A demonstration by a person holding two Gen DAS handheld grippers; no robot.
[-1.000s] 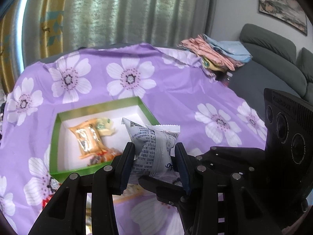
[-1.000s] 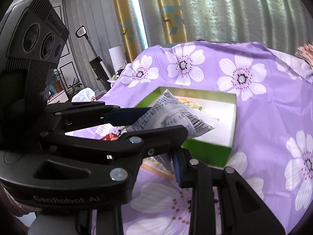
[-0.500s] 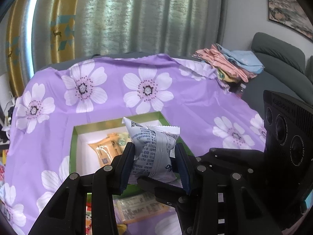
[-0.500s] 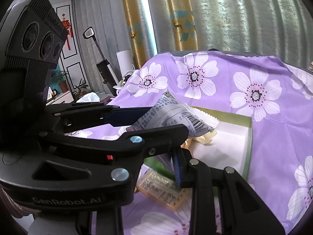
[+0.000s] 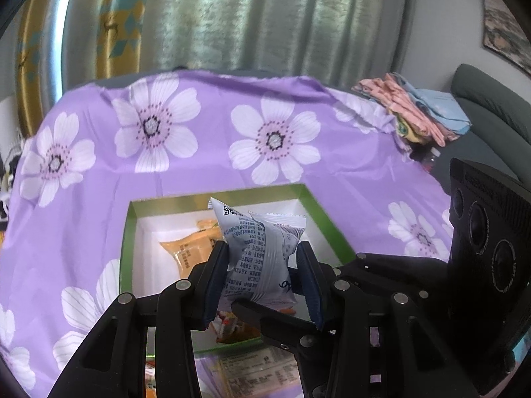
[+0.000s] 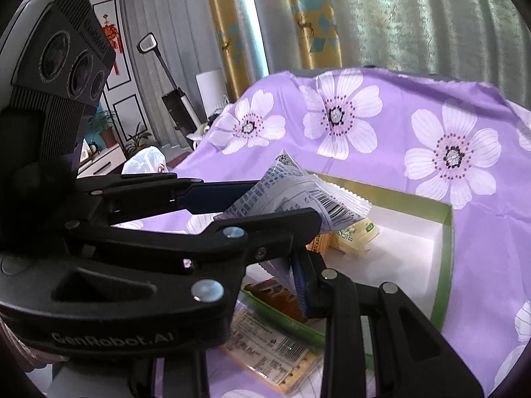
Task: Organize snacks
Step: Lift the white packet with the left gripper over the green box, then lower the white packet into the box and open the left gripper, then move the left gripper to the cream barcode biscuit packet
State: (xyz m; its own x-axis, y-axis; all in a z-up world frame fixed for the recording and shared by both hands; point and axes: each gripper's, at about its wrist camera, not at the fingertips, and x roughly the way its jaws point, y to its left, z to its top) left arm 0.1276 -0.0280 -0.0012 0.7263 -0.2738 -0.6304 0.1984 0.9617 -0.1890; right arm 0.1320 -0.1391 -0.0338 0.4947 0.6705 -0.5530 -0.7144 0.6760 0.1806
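Note:
My left gripper (image 5: 262, 278) is shut on a grey-white printed snack packet (image 5: 260, 252) and holds it above the green box (image 5: 127, 232) with a white inside. The packet also shows in the right wrist view (image 6: 292, 199), pinched between the left gripper's fingers (image 6: 212, 195). In the box lie an orange packet (image 5: 189, 248), a pale yellow packet (image 6: 353, 235) and a brown one (image 6: 275, 298). Only the right gripper's own finger (image 6: 348, 298) shows low in its view, and its jaws are hidden behind the left gripper.
A flat biscuit packet (image 6: 268, 351) lies on the purple flowered cloth (image 5: 199, 152) just in front of the box. Folded clothes (image 5: 415, 112) sit at the table's far right, by a grey sofa (image 5: 491, 99). A white bag (image 6: 146, 162) and a vacuum (image 6: 172, 99) stand off to the left.
Both grippers have moved forward and up over the box, so the box now lies right under the held packet. The grip on the packet is unchanged.

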